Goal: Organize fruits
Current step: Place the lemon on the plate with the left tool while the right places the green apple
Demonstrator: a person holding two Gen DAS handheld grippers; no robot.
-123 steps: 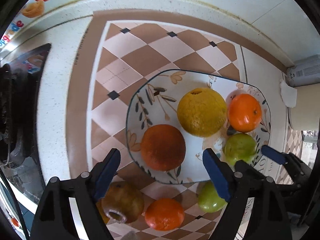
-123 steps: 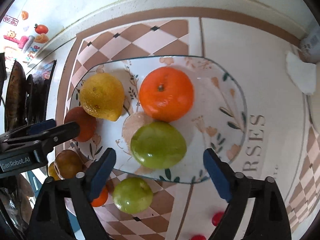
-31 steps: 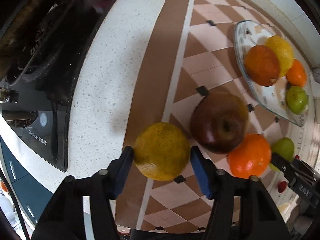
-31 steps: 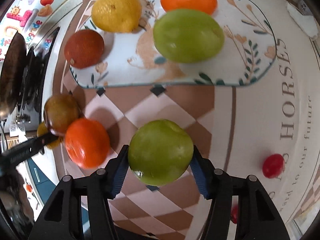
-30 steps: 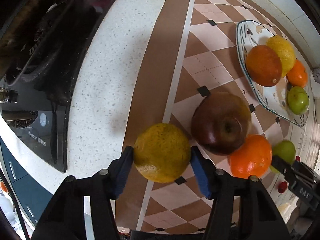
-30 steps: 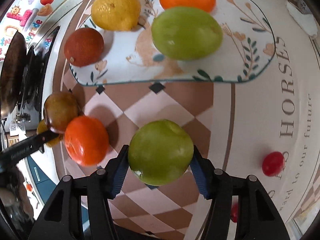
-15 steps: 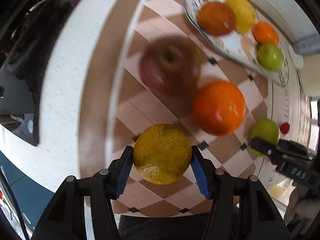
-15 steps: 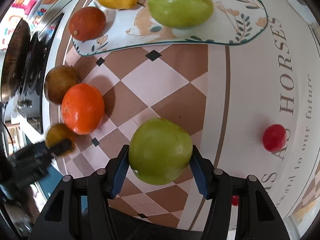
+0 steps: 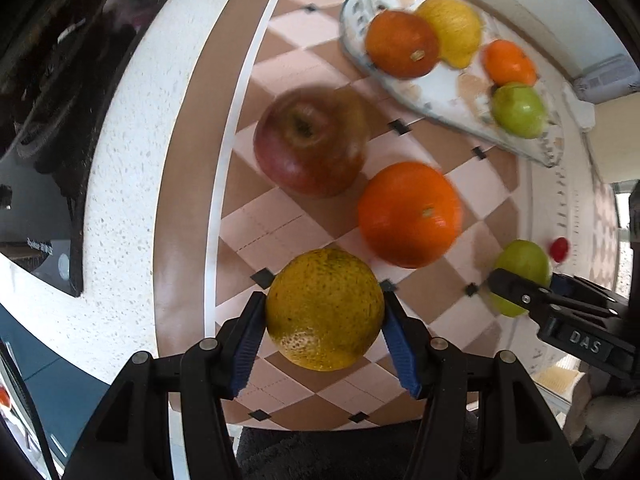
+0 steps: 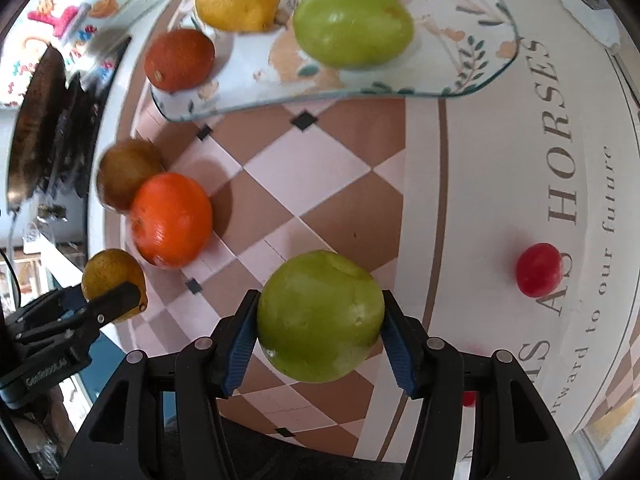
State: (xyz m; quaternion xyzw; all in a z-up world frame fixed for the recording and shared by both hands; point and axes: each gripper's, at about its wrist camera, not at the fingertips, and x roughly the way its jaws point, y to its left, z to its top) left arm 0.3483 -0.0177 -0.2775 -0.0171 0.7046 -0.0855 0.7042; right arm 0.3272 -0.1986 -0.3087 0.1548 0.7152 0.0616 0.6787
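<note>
Yellow-green citrus (image 9: 324, 309) clamped in left jaws | green apple (image 10: 319, 316) in right jaws (both now lifted)

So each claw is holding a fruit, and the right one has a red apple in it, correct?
Not quite. The right claw is shut on a green apple, as the right wrist view shows. The red apple lies loose on the mat. The left claw does hold a fruit, a yellow-green orange.

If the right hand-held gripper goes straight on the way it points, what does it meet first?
Probably the plate, near its green fruit; before that only bare mat shows. Depth is unclear, since the gripper holds its green apple above the mat.
</note>
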